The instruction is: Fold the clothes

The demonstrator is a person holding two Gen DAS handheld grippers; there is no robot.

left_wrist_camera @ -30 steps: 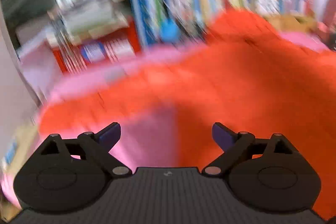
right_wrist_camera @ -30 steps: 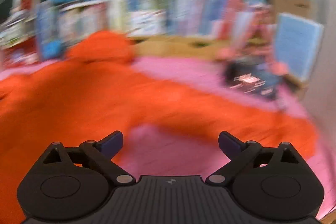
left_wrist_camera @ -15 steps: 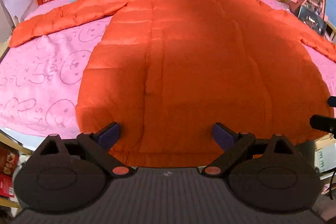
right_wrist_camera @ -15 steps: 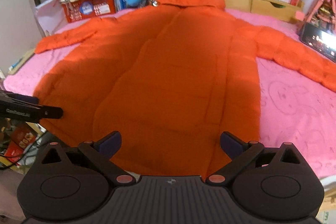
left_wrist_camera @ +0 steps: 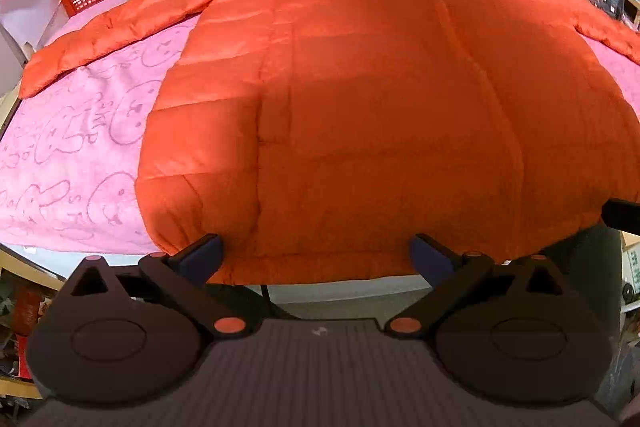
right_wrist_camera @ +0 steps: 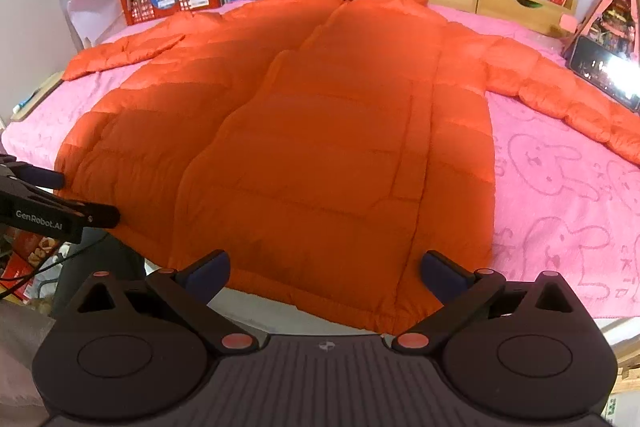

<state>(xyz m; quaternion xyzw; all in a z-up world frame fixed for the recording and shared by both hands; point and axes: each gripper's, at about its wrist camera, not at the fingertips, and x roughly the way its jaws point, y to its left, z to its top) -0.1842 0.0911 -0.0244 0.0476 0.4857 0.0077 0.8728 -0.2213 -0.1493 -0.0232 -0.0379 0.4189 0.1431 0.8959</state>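
In the left wrist view, the left gripper (left_wrist_camera: 316,253) is gaping wide at the hem of the jacket (left_wrist_camera: 380,99), which is lying flat on the blanket (left_wrist_camera: 72,131); its hood is running off at 12 o'clock. In the right wrist view, the right gripper (right_wrist_camera: 324,269) is likewise gaping at the hem, the jacket (right_wrist_camera: 320,131) is filling the middle, and its sleeve is getting cut off at 3 o'clock.

sharp frames, fisheye bending edges; broad shadow over jacket (right_wrist_camera: 304,147).

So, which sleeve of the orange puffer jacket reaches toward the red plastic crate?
The sleeve at the image left; the other sleeve stretches toward the lit phone.
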